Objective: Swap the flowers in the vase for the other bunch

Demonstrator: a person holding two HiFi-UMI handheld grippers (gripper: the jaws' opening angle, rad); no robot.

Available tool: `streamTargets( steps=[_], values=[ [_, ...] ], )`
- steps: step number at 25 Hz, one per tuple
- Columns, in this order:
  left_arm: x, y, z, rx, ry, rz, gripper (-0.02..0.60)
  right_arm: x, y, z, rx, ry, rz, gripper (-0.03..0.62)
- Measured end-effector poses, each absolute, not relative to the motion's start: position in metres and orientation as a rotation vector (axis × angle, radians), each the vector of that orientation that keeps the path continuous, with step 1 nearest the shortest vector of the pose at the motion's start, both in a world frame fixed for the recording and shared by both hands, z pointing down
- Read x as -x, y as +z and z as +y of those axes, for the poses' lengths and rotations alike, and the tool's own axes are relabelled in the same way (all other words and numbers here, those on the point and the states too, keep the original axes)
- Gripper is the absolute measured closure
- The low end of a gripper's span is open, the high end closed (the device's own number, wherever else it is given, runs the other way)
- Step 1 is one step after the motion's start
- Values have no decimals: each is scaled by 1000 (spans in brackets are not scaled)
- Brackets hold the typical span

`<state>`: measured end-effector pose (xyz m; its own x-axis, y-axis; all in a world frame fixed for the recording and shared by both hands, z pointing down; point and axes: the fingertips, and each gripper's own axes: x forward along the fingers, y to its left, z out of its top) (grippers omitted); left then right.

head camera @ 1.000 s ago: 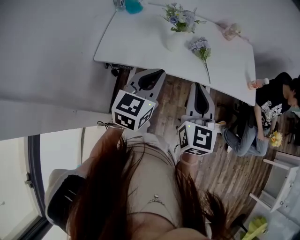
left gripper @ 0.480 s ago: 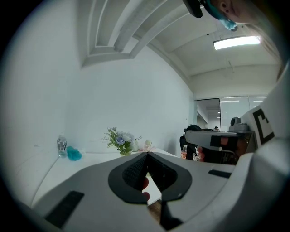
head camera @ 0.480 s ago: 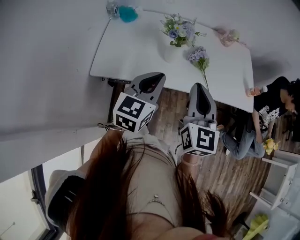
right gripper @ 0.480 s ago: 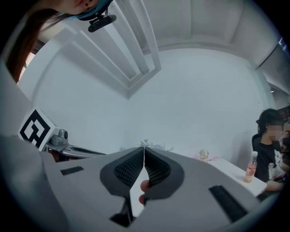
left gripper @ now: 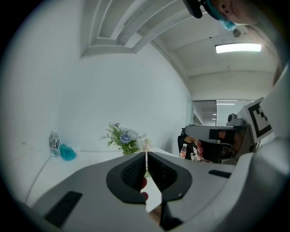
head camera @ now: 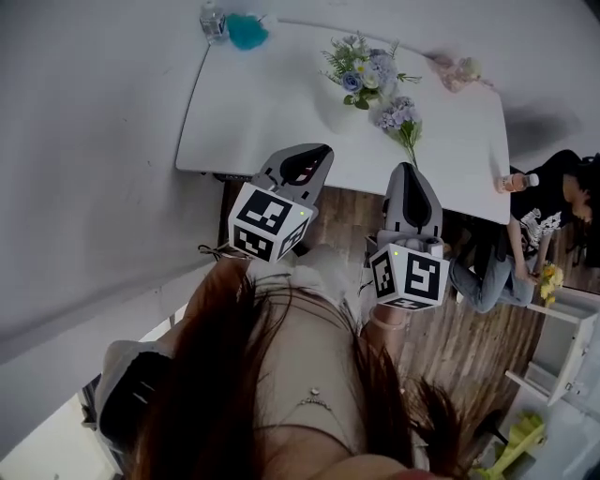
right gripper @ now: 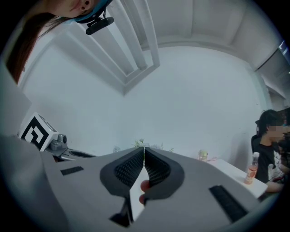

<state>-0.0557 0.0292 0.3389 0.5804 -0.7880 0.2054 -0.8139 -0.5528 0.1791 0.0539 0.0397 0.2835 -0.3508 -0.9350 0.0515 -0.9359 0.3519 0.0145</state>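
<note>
Near the table (head camera: 272,103), left hand-held gripper (head camera: 312,153), right hand-held gripper (head camera: 409,174), both closed, empty

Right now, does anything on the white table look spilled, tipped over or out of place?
Nothing looks spilled or damaged. The white vase seems upright with the blue-and-white flower bunch in it. Only the pale purple flower bunch lies flat on the white table beside the vase, stem toward the near edge.

I count 1 counter (head camera: 262,103), 1 vase (head camera: 347,101), 2 flower bunches (head camera: 364,67) (head camera: 398,117), 2 bottles (head camera: 212,19) (head camera: 518,180) and 2 grippers (head camera: 317,150) (head camera: 406,169).
</note>
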Motion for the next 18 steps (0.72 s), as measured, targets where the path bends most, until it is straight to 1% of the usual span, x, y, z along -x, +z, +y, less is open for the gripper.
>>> streamTargets(
  steps=[7, 18],
  values=[
    [52, 350, 6, -2560, 151, -1278, 581, -64, 284, 17, -1797, 50, -2514, 565],
    [43, 369, -32, -2532, 158, -1292, 520, -74, 285, -25, -1761, 44, -2534, 565]
  ],
)
